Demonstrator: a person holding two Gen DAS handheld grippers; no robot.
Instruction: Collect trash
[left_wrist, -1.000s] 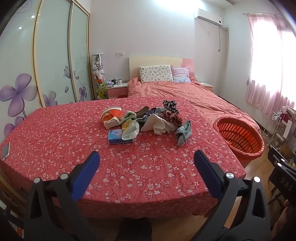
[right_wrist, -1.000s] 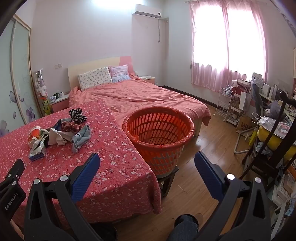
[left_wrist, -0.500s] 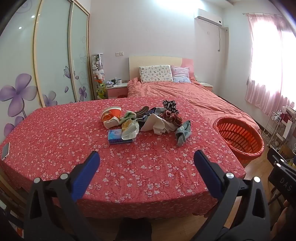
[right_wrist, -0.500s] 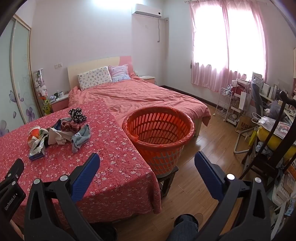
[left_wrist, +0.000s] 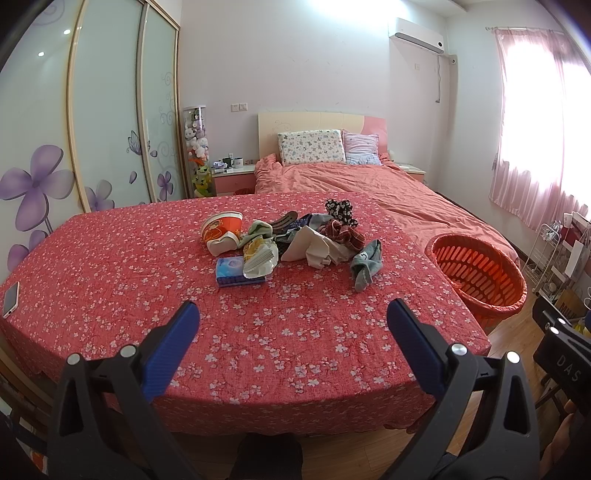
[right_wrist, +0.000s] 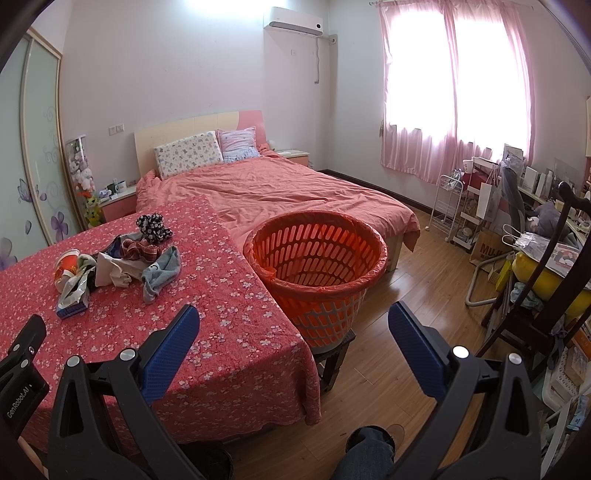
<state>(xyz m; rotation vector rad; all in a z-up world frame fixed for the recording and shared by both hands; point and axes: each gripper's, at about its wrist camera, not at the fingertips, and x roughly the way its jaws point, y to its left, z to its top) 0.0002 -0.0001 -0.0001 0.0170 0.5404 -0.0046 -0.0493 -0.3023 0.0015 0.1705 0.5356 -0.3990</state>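
A heap of litter and cloth lies mid-table: a red paper cup, a blue tissue pack, a crumpled plastic wrapper, a beige cloth and a grey-blue sock. The same heap shows in the right wrist view, with the cup and sock. An orange basket lined with a bag stands off the table's right edge, also the basket in the left view. My left gripper hangs open over the table's near edge, well short of the heap. My right gripper is open near the table's corner, with nothing held.
The table wears a red floral cloth; a phone lies at its left edge. A bed stands behind. A chair and cluttered shelves fill the right side. The basket rests on a low stool on wooden floor.
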